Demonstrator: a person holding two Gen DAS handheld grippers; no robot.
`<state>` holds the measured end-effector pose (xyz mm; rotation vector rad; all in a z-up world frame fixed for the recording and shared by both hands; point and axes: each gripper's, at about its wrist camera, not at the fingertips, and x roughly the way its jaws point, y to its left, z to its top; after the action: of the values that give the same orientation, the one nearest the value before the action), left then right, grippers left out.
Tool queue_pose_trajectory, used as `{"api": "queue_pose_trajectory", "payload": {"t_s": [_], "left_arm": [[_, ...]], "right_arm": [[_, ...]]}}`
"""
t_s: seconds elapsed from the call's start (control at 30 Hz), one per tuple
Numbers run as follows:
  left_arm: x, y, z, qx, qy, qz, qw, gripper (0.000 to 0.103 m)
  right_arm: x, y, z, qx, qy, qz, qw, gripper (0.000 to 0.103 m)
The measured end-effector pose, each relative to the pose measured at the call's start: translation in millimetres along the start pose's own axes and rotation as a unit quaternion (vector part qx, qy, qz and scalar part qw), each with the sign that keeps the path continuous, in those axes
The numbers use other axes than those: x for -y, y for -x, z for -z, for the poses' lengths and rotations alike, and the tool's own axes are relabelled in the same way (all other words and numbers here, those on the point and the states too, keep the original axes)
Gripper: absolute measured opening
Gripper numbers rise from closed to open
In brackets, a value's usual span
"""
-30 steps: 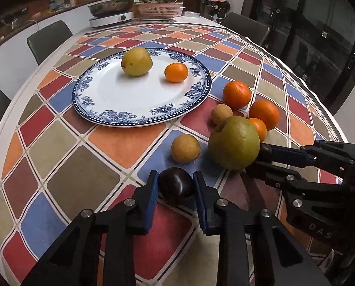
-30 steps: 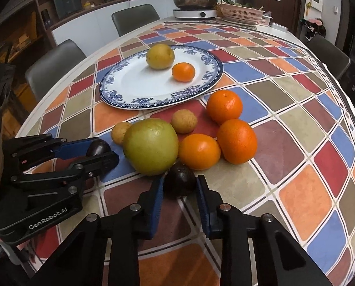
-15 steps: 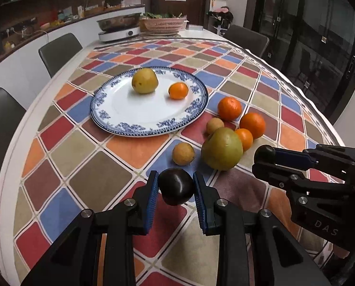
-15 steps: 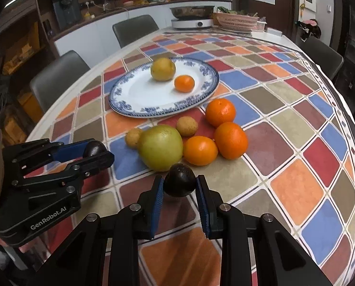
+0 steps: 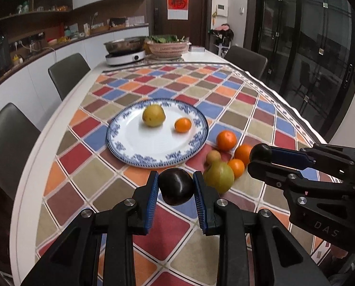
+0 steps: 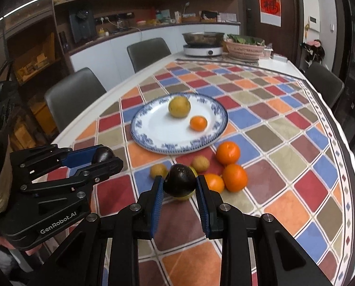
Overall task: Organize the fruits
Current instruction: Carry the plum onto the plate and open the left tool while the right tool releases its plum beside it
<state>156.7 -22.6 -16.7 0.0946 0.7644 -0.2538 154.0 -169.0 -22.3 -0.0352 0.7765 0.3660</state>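
Observation:
My left gripper (image 5: 176,187) is shut on a dark purple fruit (image 5: 175,186), lifted above the table. My right gripper (image 6: 180,186) is shut on another dark purple fruit (image 6: 180,183), also lifted; it shows at the right of the left wrist view (image 5: 260,153). A blue-rimmed white plate (image 5: 139,143) ahead holds a yellow pear (image 5: 153,118) and a small orange (image 5: 182,125). Beside the plate lie a large green fruit (image 5: 219,176), three oranges (image 6: 228,153) and two small tan fruits (image 6: 200,164).
The table has a chequered colourful cloth (image 5: 249,109). At its far end stand a hotplate with a metal pan (image 5: 126,52) and a pink basket of greens (image 5: 167,46). Grey chairs (image 5: 69,71) line the left side and far right.
Both grippers have risen from the table, each lifting its dark fruit, and have pulled back so the plate and loose fruit look farther away.

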Motion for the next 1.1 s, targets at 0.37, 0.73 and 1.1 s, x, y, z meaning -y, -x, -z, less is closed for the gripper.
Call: {"api": "queue_pose_trajectory", "payload": {"t_s": [0.37, 0.73, 1.1], "left_arm": [[-11, 7, -22, 0.024, -0.005, -0.013, 0.9996, 0.030], [-31, -14, -43, 0.029, -0.007, -0.022, 0.9993, 0.029], [-50, -52, -61, 0.014, -0.014, -0.020, 0.9996, 0.030]], "right_arm": [[-3, 5, -29, 0.031, 0.017, 0.002, 0.999, 0.028], [1, -23, -59, 0.022, 0.027, 0.002, 0.999, 0.028], [6, -70, -79, -0.013, 0.032, -0.001, 0.999, 0.028]]}}
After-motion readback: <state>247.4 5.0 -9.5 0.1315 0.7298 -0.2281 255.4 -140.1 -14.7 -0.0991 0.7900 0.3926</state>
